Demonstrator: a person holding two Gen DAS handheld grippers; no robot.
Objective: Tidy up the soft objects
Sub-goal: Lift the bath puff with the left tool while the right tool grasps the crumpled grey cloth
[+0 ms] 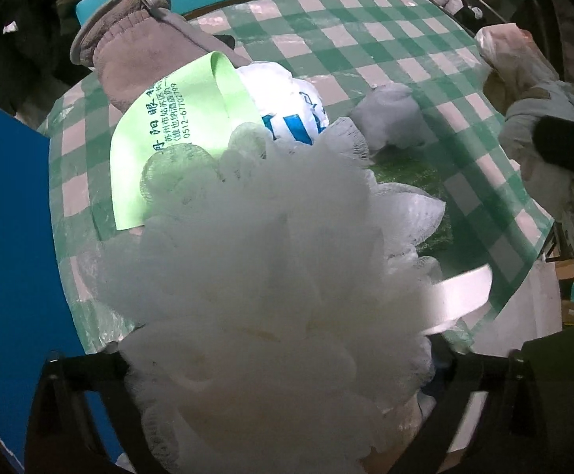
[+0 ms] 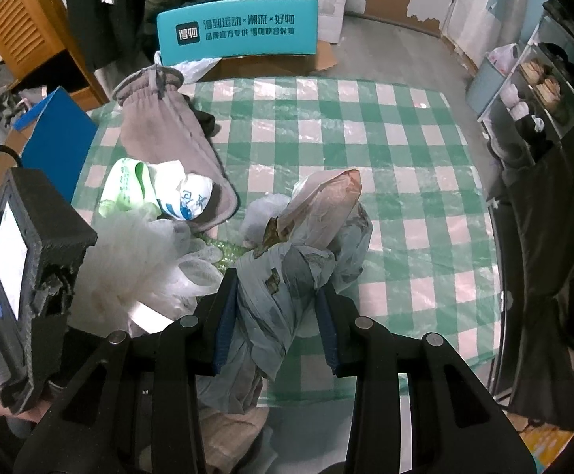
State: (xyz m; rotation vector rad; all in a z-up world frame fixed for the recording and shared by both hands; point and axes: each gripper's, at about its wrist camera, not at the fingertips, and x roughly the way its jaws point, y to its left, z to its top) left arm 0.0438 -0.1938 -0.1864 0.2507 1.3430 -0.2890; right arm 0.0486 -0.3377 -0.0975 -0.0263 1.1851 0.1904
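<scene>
The white mesh bath pouf [image 1: 271,276] lies on the checked desk [image 2: 405,181], bulging up between the widely parted fingers of the left gripper [image 1: 283,414], which looks released. Beside it sit a grey mitten [image 2: 168,134], a green slip [image 1: 160,150] printed with Chinese characters and the digits 0512-67702799, and a white bag with blue print [image 2: 186,201]. The right gripper [image 2: 277,316] is clenched on a bundle of pale plastic bags [image 2: 283,276]. Behind the desk, a teal chair back [image 2: 239,29] carries white Chinese lettering.
</scene>
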